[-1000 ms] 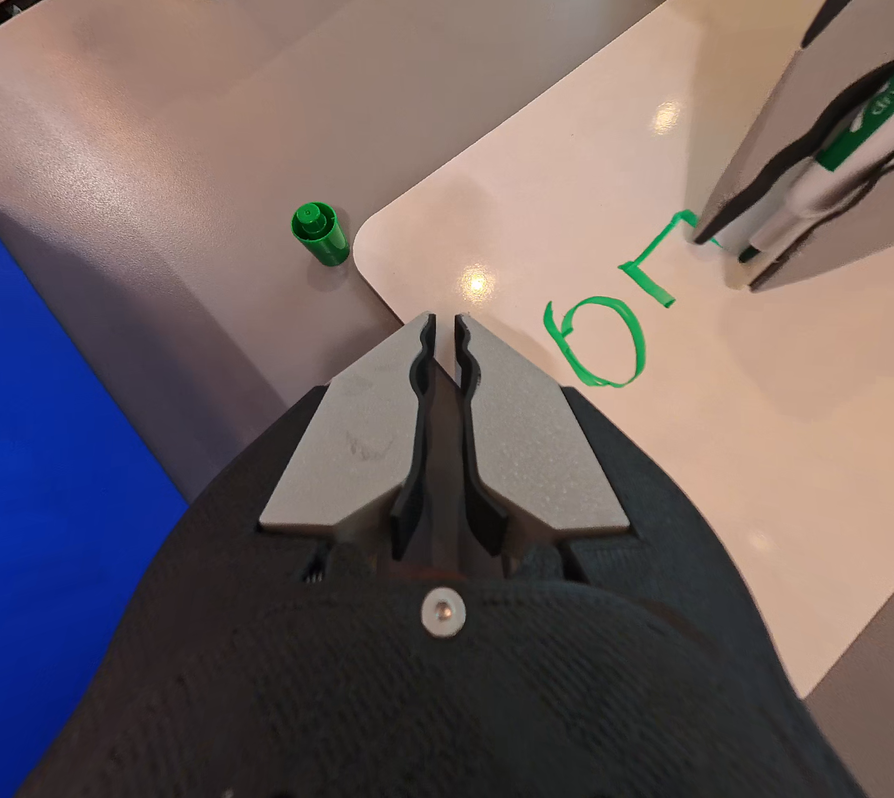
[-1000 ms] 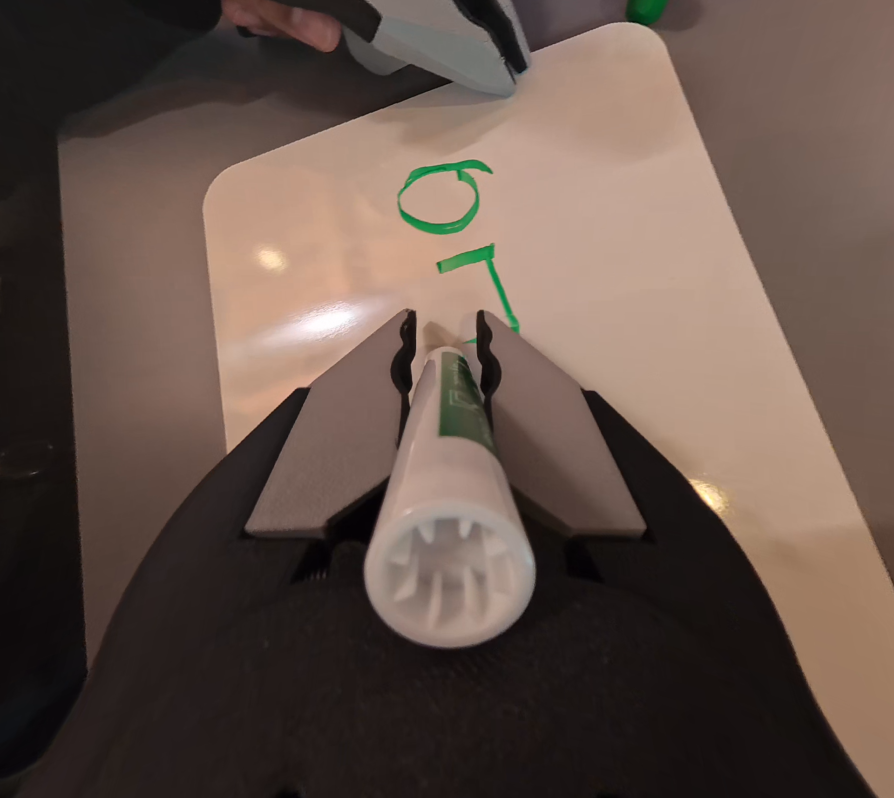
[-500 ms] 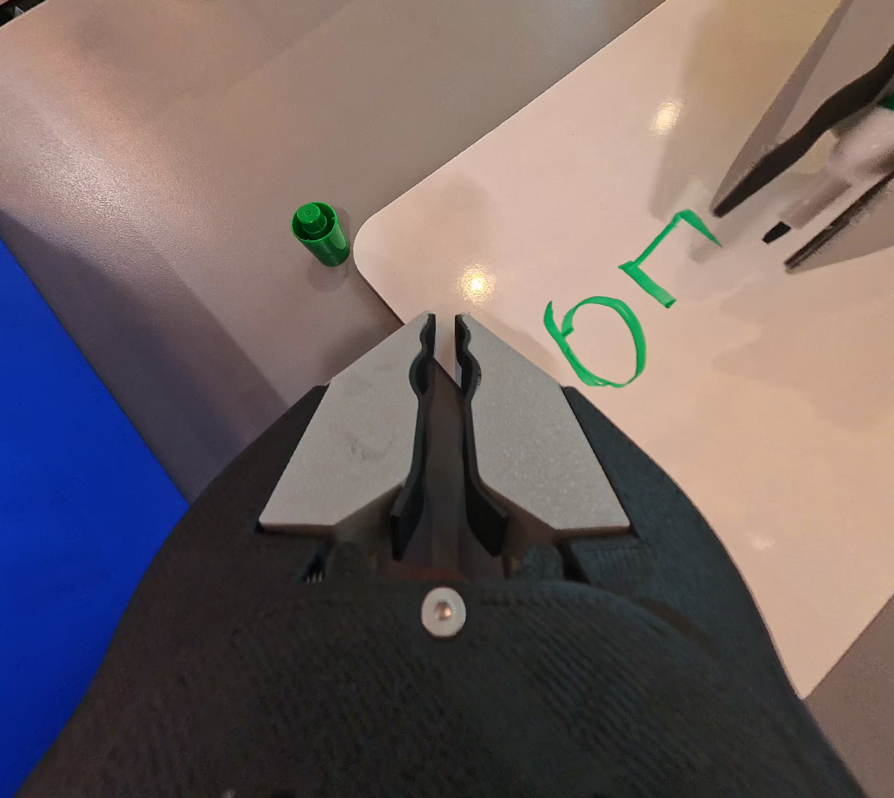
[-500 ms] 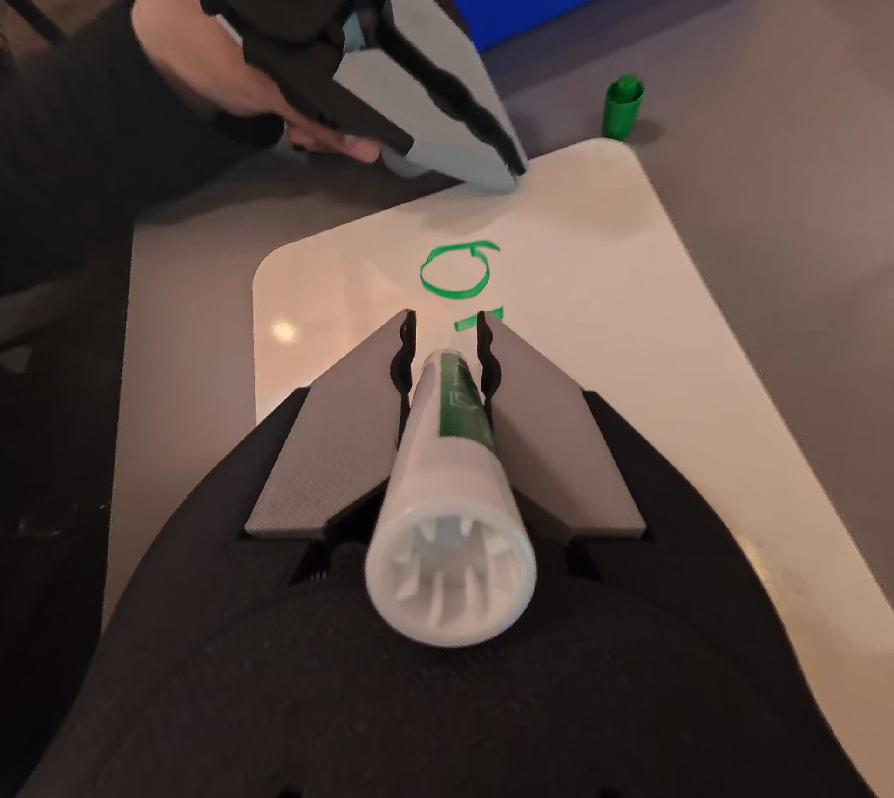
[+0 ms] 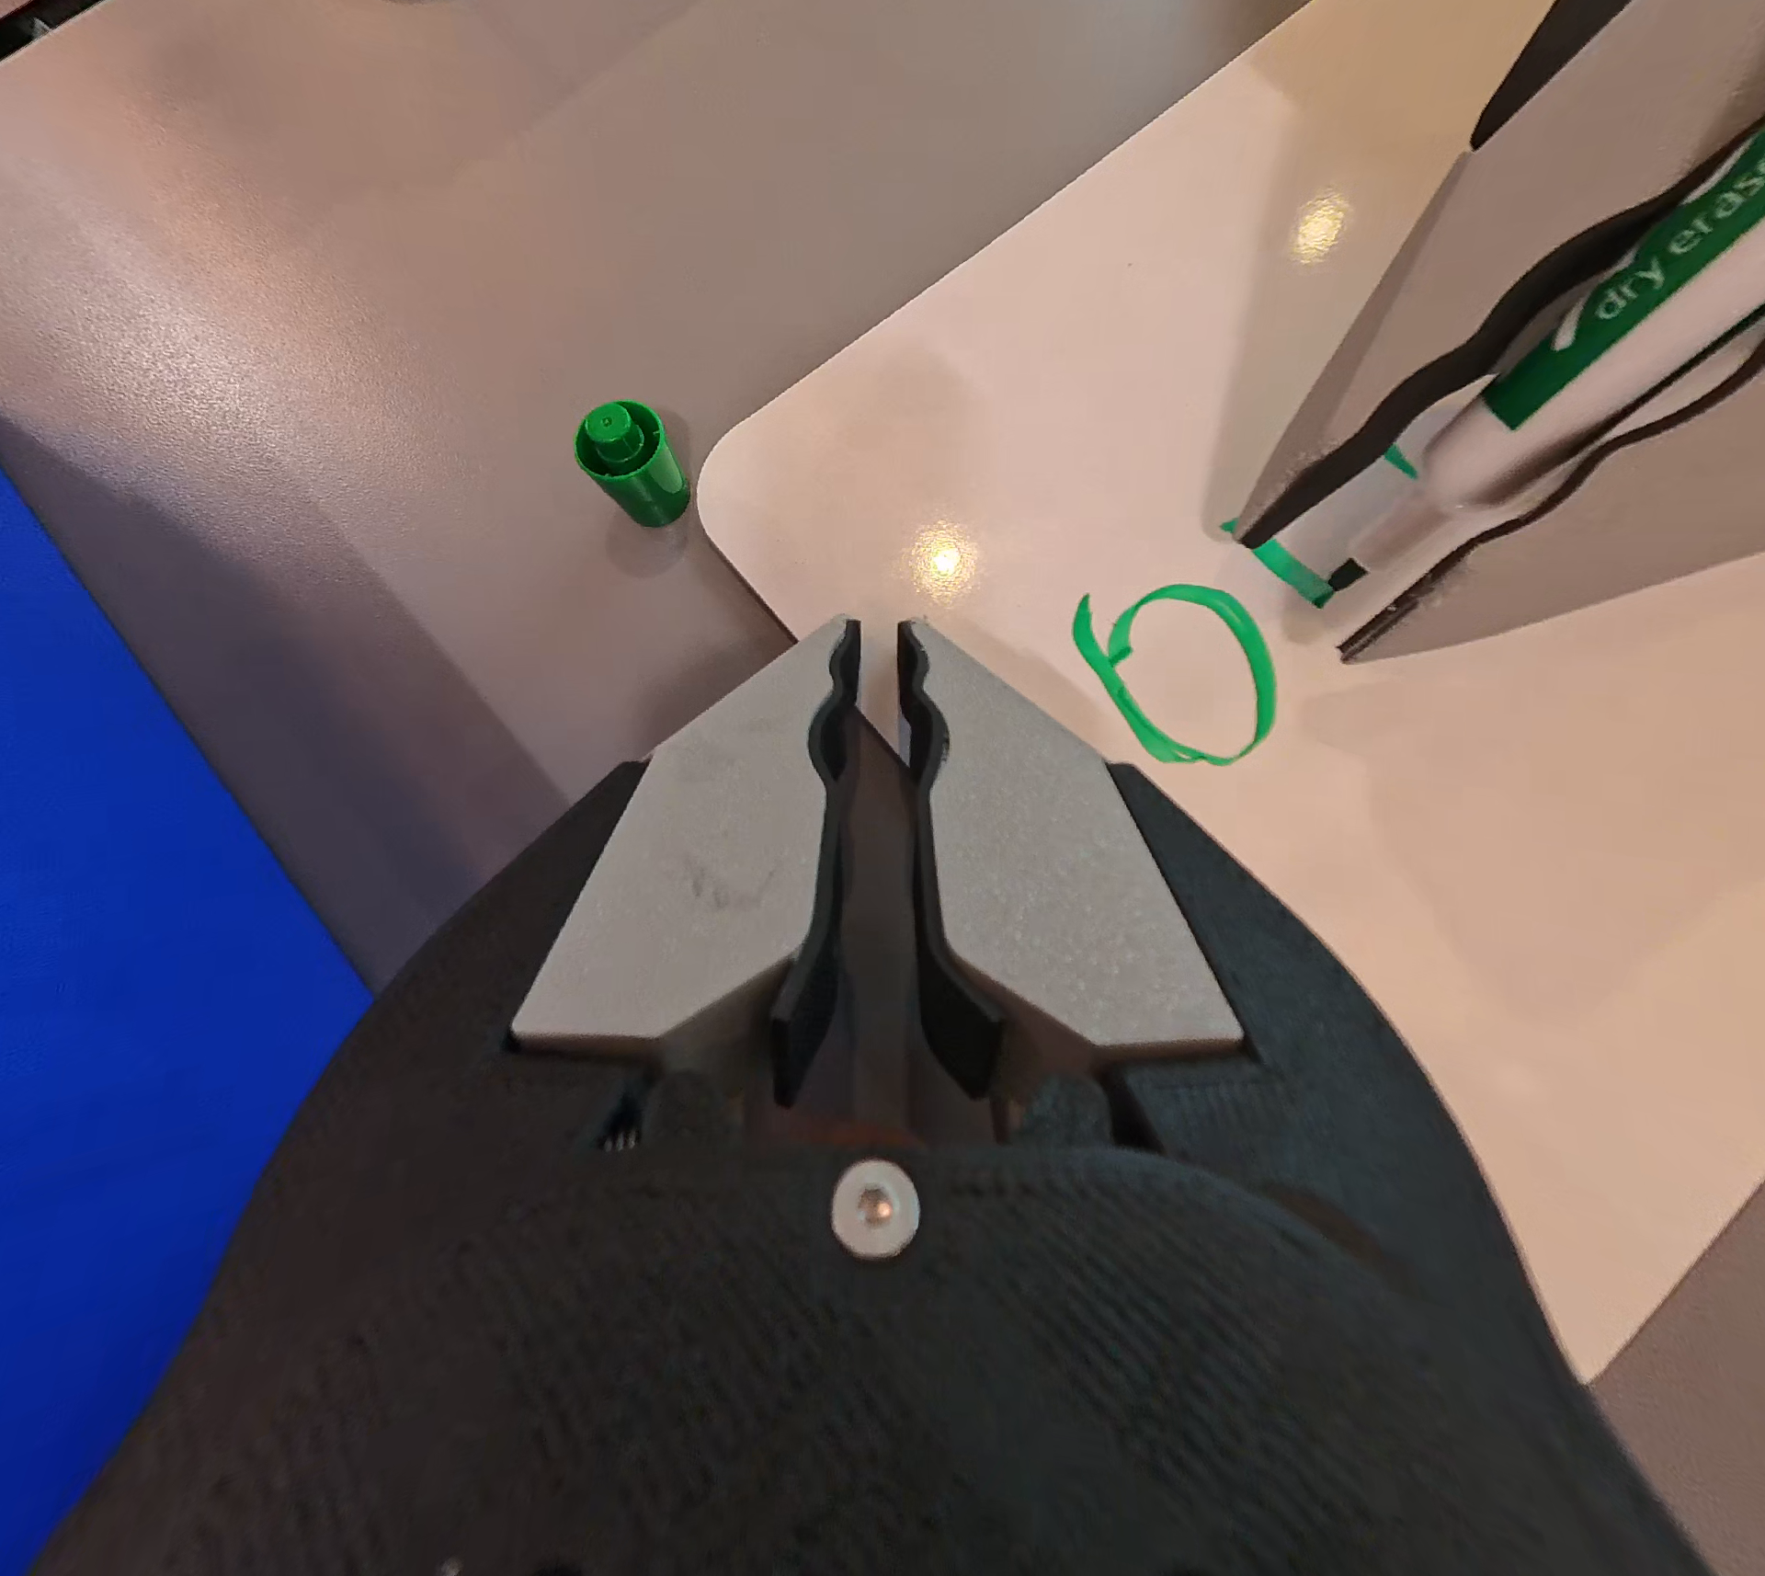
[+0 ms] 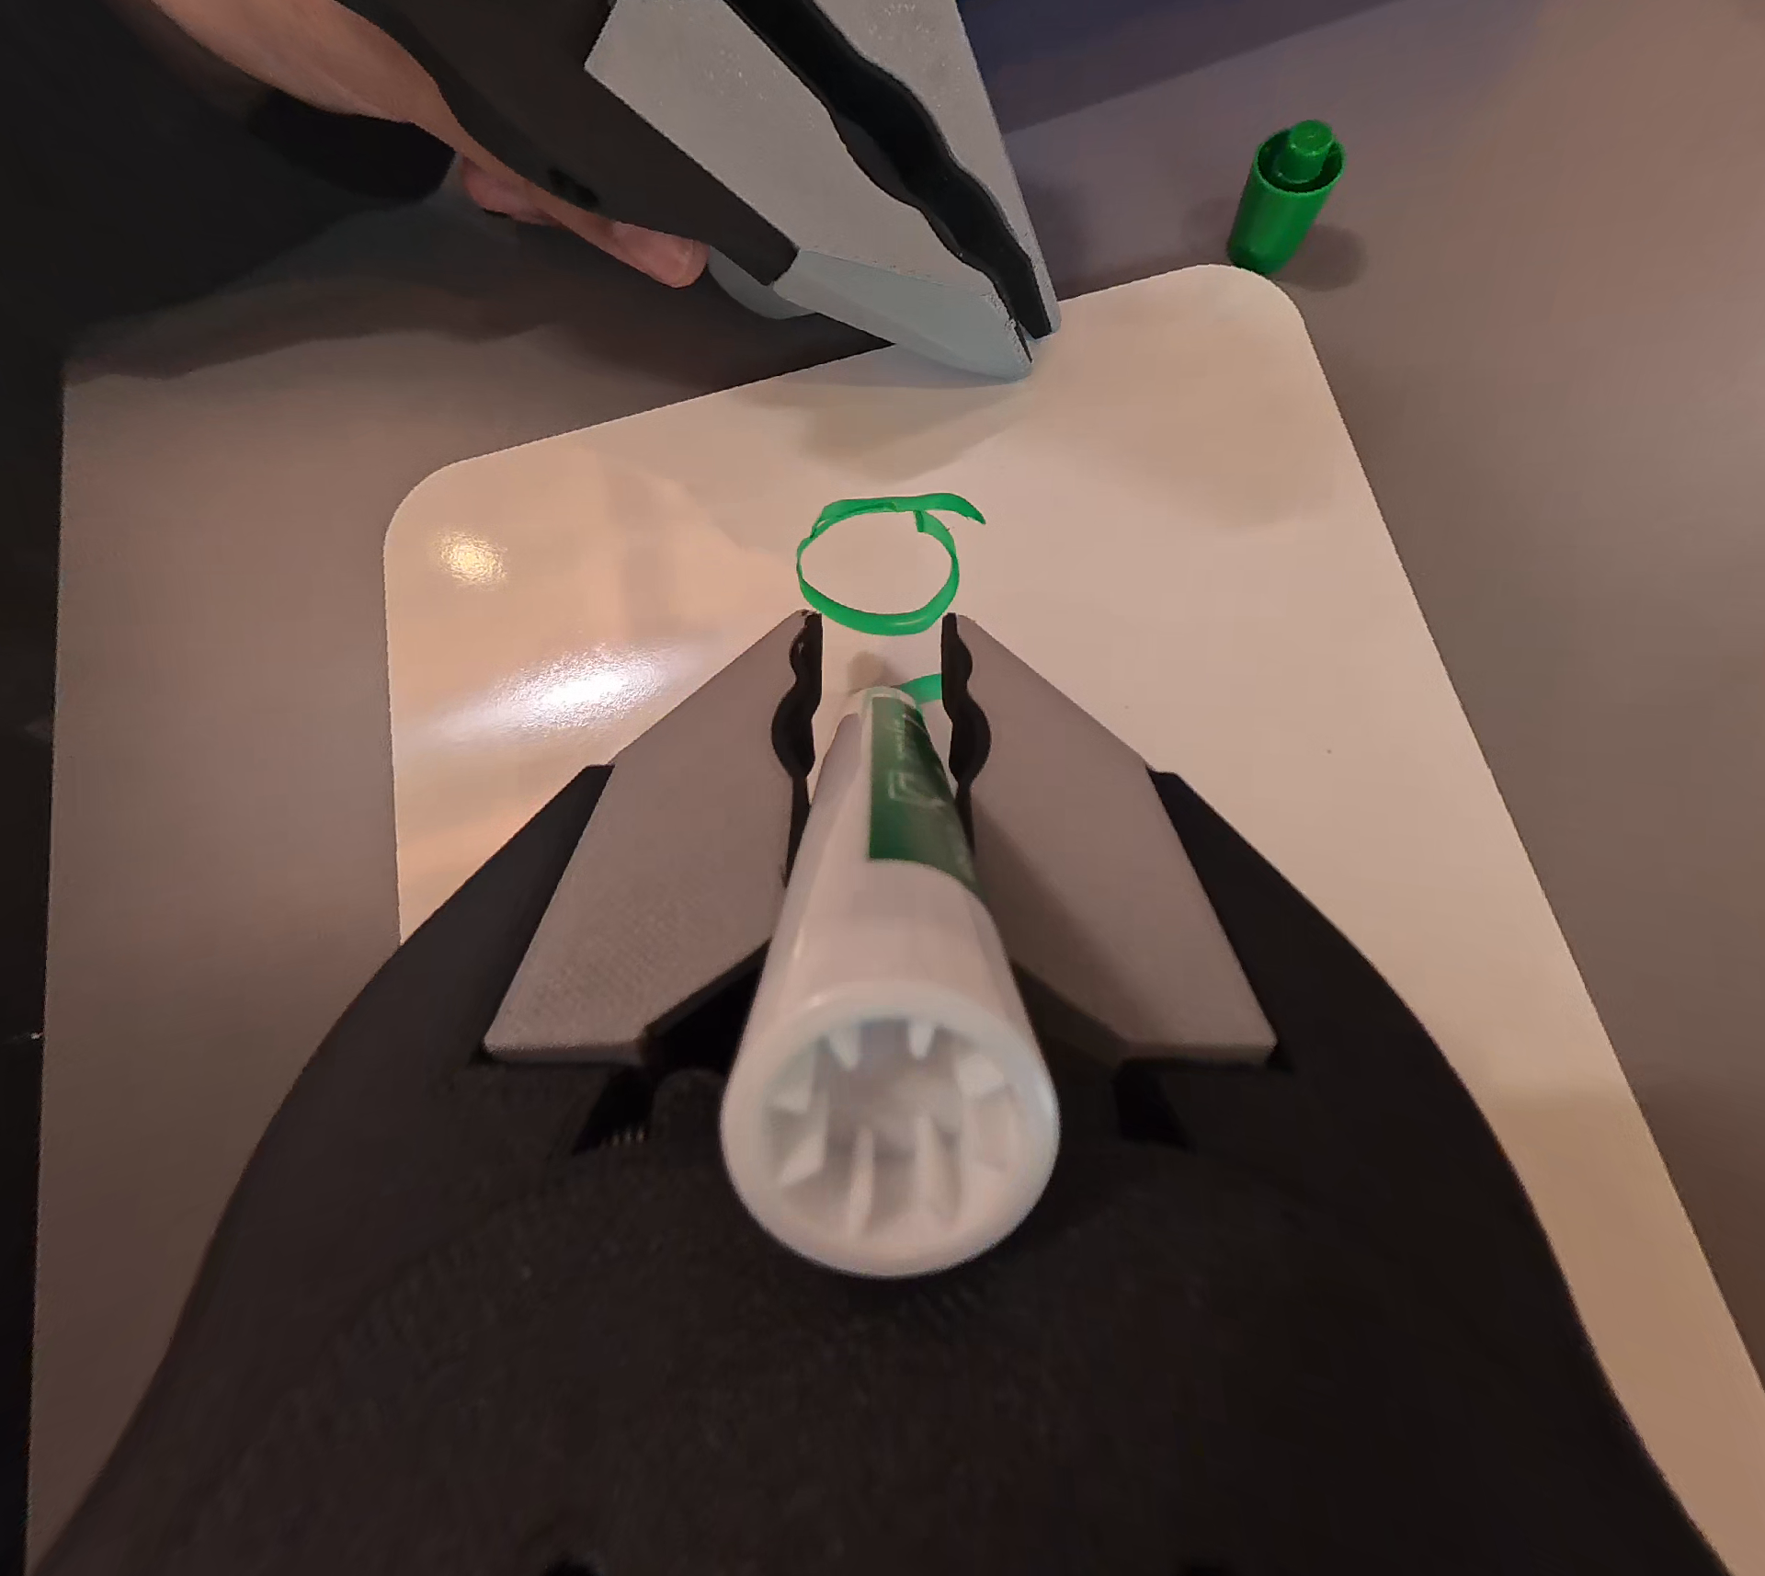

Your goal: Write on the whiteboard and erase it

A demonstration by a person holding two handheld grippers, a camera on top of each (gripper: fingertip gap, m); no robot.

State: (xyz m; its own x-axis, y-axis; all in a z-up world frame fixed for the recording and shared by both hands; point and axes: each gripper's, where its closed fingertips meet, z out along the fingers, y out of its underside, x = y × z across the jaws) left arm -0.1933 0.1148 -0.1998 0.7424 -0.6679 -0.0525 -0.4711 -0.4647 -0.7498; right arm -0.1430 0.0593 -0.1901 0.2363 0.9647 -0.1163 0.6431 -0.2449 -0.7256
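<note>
1. The right gripper [image 6: 877, 642] is clamping the green marker [image 6: 883, 890], tip down on the whiteboard [image 6: 1194, 575].
2. The left gripper [image 5: 879, 634], nearly closed and empty, is pressing the board's edge.
3. The green cap [image 5: 632, 462] is standing just off the corner.

Marker brought back down onto the green strokes

The right gripper [image 5: 1356, 589], lifted and blurred half a second ago, has come back low over the whiteboard [image 5: 1098, 346]; its marker [image 5: 1490, 460] tip now sits at the angular stroke [image 5: 1294, 565] beside the green loop [image 5: 1180, 675], covering the stroke's far part.
</note>
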